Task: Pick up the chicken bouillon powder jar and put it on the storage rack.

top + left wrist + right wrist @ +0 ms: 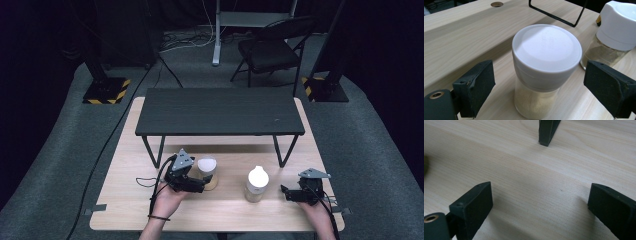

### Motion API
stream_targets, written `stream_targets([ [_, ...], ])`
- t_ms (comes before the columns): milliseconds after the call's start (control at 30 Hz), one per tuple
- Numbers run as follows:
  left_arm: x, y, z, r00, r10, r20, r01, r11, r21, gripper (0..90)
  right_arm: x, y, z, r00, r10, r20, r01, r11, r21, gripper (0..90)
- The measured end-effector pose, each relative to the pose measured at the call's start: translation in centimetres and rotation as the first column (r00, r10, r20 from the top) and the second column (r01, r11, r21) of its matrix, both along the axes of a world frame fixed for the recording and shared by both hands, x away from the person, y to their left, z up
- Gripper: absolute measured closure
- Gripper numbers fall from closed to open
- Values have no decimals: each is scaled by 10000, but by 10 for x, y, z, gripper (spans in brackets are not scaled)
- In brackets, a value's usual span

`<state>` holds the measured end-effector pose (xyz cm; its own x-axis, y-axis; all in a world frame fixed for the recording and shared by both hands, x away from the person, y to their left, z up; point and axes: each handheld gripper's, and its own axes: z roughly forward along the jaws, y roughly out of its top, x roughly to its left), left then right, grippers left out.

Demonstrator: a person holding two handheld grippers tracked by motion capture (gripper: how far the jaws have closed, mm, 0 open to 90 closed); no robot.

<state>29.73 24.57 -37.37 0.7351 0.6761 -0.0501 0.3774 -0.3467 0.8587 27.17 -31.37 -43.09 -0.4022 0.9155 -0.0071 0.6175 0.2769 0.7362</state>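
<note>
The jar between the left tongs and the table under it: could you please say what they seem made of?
Jar: clear body, glass or plastic, pale powder visible through it; lid looks like matte white plastic. Table: light wood or wood-look laminate, with visible grain.

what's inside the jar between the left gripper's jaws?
The jar holds a pale, fine powder filling its clear lower part. Its white lid is on, hiding the top of the contents. The left gripper straddles it, pads not touching.
</note>
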Motion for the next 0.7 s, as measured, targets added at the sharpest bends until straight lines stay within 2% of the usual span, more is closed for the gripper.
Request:
stream_targets([
  [433,9,-14,-10,10000,28,18,-28,10000,28,153,0,0,0,10000,35,3,-35,10000,-3,49],
  [700,15,-20,-18,10000,-79,-60,78,9999,-85,248,0,-1,0,10000,39,3,-39,10000,-1,49],
])
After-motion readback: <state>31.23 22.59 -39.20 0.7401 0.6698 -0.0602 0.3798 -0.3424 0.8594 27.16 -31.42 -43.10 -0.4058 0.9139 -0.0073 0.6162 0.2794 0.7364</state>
